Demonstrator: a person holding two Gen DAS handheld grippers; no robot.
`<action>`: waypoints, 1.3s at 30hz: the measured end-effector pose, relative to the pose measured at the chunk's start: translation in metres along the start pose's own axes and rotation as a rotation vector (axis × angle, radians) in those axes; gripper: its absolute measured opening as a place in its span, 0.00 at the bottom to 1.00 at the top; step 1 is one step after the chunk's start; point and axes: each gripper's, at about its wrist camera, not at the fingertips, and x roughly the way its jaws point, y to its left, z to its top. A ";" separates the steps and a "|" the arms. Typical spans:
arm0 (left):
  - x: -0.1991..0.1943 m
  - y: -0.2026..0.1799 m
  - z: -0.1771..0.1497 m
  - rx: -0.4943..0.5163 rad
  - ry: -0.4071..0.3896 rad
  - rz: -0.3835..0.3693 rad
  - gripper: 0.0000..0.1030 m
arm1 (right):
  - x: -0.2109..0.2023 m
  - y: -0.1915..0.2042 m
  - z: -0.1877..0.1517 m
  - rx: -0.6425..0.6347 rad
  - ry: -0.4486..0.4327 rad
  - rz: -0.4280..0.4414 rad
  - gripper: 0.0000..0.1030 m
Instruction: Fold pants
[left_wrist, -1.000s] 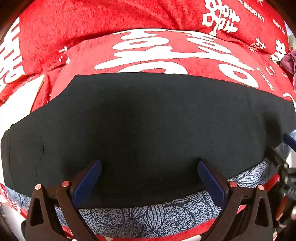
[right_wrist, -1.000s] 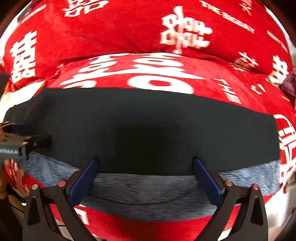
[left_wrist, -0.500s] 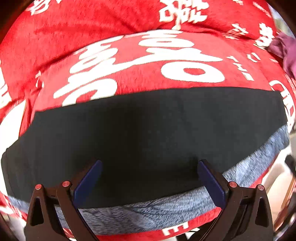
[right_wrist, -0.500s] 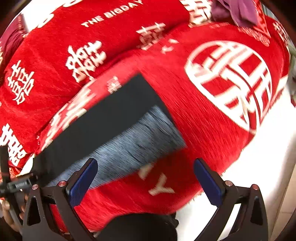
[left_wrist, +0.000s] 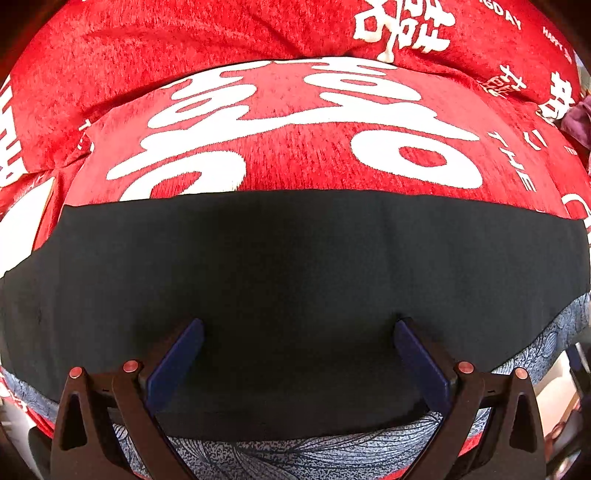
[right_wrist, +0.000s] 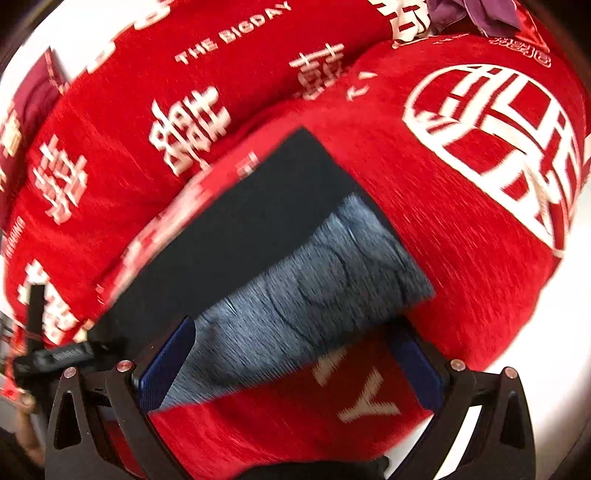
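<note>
Since my right gripper (right_wrist: 291, 365) swung off toward the pants' (right_wrist: 258, 236) end, both it and my left gripper (left_wrist: 299, 369) gape empty, so I judge another fold due

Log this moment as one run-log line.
pants: folded, flat on red cover | left tongs: open, over pants | right tongs: open, at pants' patterned end

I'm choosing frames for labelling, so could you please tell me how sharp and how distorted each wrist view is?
Left wrist view: sharp; the pants bulge with fisheye curvature, with a dim patch between the open left gripper fingers. Right wrist view: motion-smeared; the pants and red cover streak diagonally, while the right gripper stays crisp.
</note>
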 end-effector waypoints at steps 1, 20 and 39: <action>0.000 0.000 -0.001 0.002 -0.011 0.000 1.00 | 0.001 0.000 0.002 0.001 -0.007 0.038 1.00; 0.000 0.001 -0.003 0.003 -0.027 0.001 1.00 | 0.001 -0.045 -0.022 0.109 -0.077 0.314 0.71; 0.003 -0.002 0.008 -0.067 0.053 0.043 1.00 | -0.039 0.089 0.023 -0.389 -0.175 -0.077 0.15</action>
